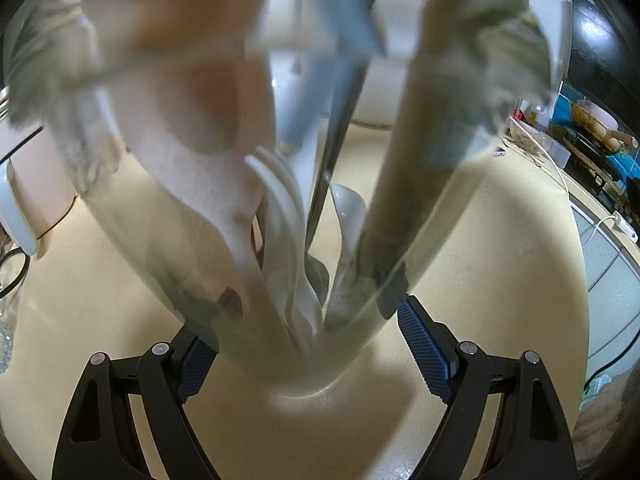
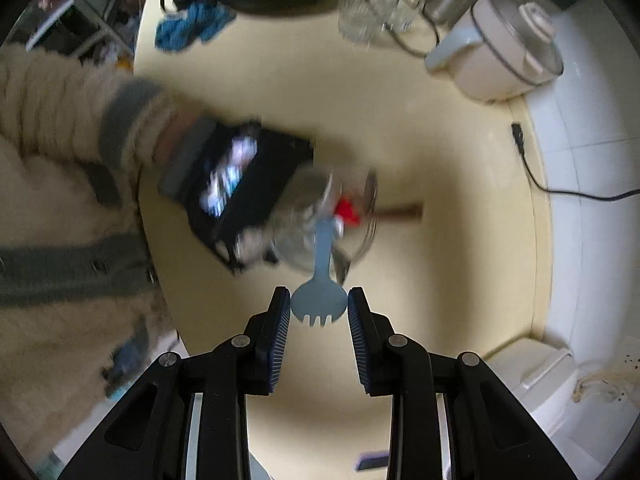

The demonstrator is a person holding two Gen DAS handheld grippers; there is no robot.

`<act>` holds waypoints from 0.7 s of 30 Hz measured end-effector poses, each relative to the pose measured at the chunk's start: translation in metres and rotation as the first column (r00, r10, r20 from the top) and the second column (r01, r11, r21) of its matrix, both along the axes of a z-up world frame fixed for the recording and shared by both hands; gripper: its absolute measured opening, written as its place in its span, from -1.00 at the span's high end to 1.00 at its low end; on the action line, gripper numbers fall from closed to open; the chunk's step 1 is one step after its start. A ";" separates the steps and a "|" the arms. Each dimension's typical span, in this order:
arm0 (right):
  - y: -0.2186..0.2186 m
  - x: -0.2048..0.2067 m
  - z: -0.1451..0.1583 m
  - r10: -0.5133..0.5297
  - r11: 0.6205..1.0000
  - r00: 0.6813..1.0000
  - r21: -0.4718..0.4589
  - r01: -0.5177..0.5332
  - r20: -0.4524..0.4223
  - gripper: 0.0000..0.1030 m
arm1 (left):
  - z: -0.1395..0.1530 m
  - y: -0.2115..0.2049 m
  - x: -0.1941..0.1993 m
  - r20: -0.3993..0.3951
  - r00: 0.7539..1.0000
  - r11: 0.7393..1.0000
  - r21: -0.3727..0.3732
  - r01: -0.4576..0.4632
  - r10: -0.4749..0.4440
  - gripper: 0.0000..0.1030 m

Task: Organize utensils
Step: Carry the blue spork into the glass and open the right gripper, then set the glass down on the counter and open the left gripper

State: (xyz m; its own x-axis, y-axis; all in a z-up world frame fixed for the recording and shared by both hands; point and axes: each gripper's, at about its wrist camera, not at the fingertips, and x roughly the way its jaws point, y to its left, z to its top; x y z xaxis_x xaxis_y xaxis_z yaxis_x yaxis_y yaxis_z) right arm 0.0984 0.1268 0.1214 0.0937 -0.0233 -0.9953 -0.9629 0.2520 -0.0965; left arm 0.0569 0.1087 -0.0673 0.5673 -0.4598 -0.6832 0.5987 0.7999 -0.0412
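Left tool (image 1: 308, 320): blue pads clamped on both sides of clear glass jar (image 1: 132, 216), frame centre, jar tilted over cream worktop (image 1: 500, 248). Jar contents: white fork (image 1: 280, 200), pale spatula (image 1: 176, 80), wooden handle (image 1: 412, 152), blue utensil (image 1: 352, 12).

Right tool (image 2: 319, 312): fingers parted, pointing down; blue spork (image 2: 319, 300) head between pads, contact unclear, handle reaching into blurred jar. Rice cooker (image 2: 500, 52) upper right.

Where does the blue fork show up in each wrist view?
Left wrist: blue fork at top centre, blurred, its handle running down into the glass jar.
Right wrist: fork at centre, tines between the right claw's pads.
Shared landmark: the cream countertop.
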 end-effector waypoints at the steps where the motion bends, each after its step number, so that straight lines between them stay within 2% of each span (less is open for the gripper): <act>1: -0.001 0.002 0.005 -0.023 0.999 1.000 0.026 0.022 0.018 0.39 | 0.000 0.000 0.000 0.000 1.000 1.000 0.000 0.000 0.000 -0.69; 6: -0.017 0.008 0.021 -0.140 0.982 0.988 0.138 0.130 0.065 0.37 | 0.000 0.000 0.000 0.000 1.000 1.000 0.000 0.000 0.000 -0.72; 8: -0.034 0.011 0.030 -0.240 0.948 0.967 0.232 0.216 0.082 0.37 | 0.000 0.000 0.000 -0.004 1.000 1.000 -0.003 0.000 0.000 -0.72; 11: -0.062 0.009 0.034 -0.408 0.862 0.909 0.365 0.352 0.086 0.36 | 0.001 0.005 -0.002 -0.002 1.000 1.000 -0.017 -0.025 0.025 -0.72; 13: -0.086 0.004 0.033 -0.518 0.781 0.853 0.445 0.438 0.069 0.35 | 0.003 0.013 -0.007 0.003 0.999 0.999 -0.023 -0.048 0.048 -0.72; 15: -0.110 -0.005 0.026 -0.617 0.676 0.786 0.530 0.512 0.027 0.33 | 0.006 0.019 -0.014 0.013 0.996 0.997 0.004 -0.083 0.083 -0.72; 16: -0.125 -0.013 0.020 -0.672 0.592 0.740 0.585 0.554 -0.020 0.32 | 0.008 0.023 -0.019 0.021 0.995 0.995 0.014 -0.102 0.102 -0.72; 19: -0.151 -0.035 0.001 -0.762 0.441 0.643 0.665 0.602 -0.077 0.17 | 0.026 0.036 -0.042 0.041 0.982 0.982 0.041 -0.185 0.184 -0.72; 20: -0.156 -0.046 -0.006 -0.790 0.399 0.609 0.690 0.604 -0.076 0.09 | 0.034 0.037 -0.049 0.040 0.976 0.975 0.057 -0.216 0.214 -0.72; 21: -0.160 -0.053 -0.014 -0.808 0.377 0.585 0.701 0.605 -0.070 -0.11 | 0.040 0.038 -0.055 0.040 0.971 0.969 0.068 -0.238 0.236 -0.72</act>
